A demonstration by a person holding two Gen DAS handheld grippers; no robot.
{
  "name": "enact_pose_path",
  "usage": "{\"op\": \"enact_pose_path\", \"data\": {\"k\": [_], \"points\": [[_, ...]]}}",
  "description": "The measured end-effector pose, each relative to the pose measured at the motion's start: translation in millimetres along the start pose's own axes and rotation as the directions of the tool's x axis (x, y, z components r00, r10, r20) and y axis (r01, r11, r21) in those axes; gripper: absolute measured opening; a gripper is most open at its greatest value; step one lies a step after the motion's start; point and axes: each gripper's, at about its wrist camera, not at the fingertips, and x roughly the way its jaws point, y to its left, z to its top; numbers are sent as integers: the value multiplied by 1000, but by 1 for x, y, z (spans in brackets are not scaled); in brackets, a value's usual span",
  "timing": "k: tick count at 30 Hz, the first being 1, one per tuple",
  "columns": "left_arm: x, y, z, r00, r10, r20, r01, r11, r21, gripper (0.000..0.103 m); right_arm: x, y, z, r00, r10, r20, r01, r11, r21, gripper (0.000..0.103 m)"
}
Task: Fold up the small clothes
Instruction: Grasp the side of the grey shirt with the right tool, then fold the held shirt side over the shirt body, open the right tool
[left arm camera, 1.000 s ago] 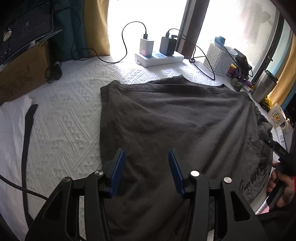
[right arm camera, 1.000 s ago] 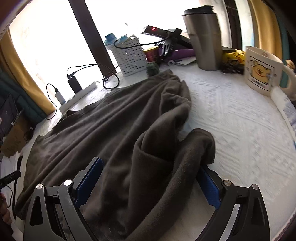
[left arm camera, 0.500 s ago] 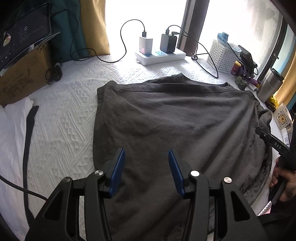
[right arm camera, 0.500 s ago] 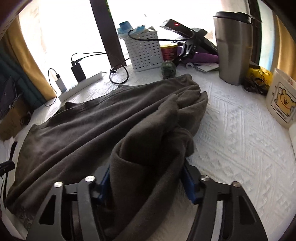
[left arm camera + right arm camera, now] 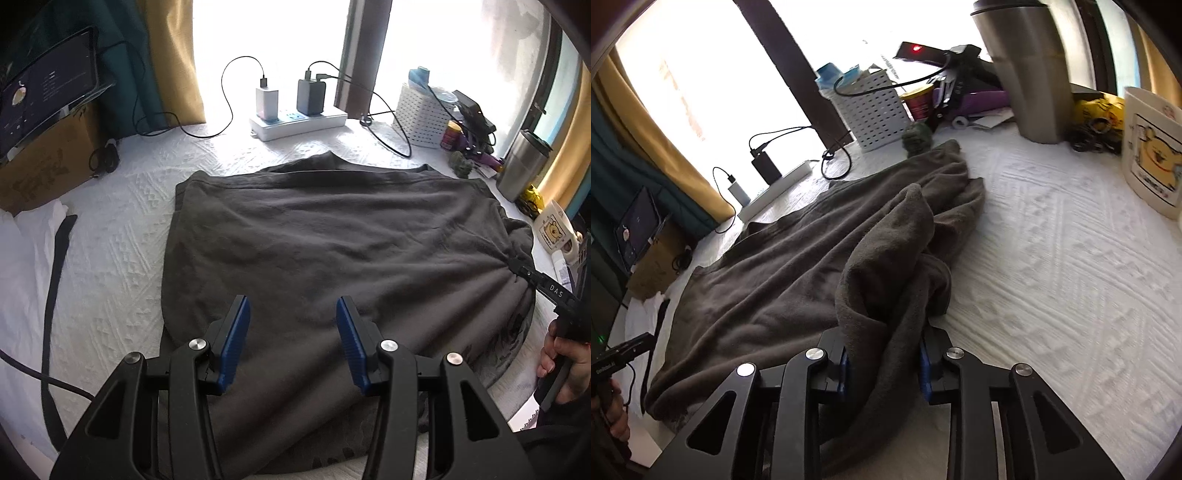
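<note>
A dark grey shirt [image 5: 332, 240] lies spread on the white textured cover [image 5: 122, 229]. My left gripper [image 5: 291, 321] hovers over the shirt's near edge. Its blue pads [image 5: 236, 336] stand apart and grip nothing. In the right wrist view, my right gripper [image 5: 884, 354] has a thick bunch of the shirt [image 5: 775, 277] between its blue pads, and its jaws are closing on that bunch. The left wrist view shows the right gripper's tip [image 5: 517, 264] pinching the shirt's right edge, with puckers radiating from it. A hand [image 5: 565, 354] holds its handle.
A power strip with chargers [image 5: 299, 122], a white basket [image 5: 421, 118], a steel tumbler [image 5: 522, 170] and a mug [image 5: 554, 229] line the far and right sides. A cardboard box [image 5: 40, 166] and a black strap [image 5: 55, 277] are on the left.
The right gripper's jaws have gone from wide apart to pressing on the bunched right edge of the shirt. The left gripper has drifted a little, its jaws unchanged.
</note>
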Motion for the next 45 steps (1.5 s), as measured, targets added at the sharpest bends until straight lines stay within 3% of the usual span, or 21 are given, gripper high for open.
{"op": "enact_pose_path", "data": {"k": [11, 20, 26, 30, 45], "points": [[-5, 27, -3, 997, -71, 35, 71, 997, 7, 48, -35, -19, -13, 991, -120, 60, 114, 989, 96, 27], [-2, 75, -10, 994, -93, 66, 97, 993, -63, 48, -51, 22, 4, 977, -185, 109, 183, 983, 28, 27], [-2, 96, -7, 990, -90, 106, 96, 994, -56, 48, -57, 65, 17, 973, -179, 149, 186, 982, -37, 27], [-1, 110, -2, 982, -139, 130, 153, 983, -98, 49, -49, 100, 20, 978, -139, 153, 154, 984, -89, 27], [-4, 138, 3, 970, -170, 176, 193, 973, -124, 55, 6, 213, -2, 997, -15, 70, 34, 959, -281, 27]]}}
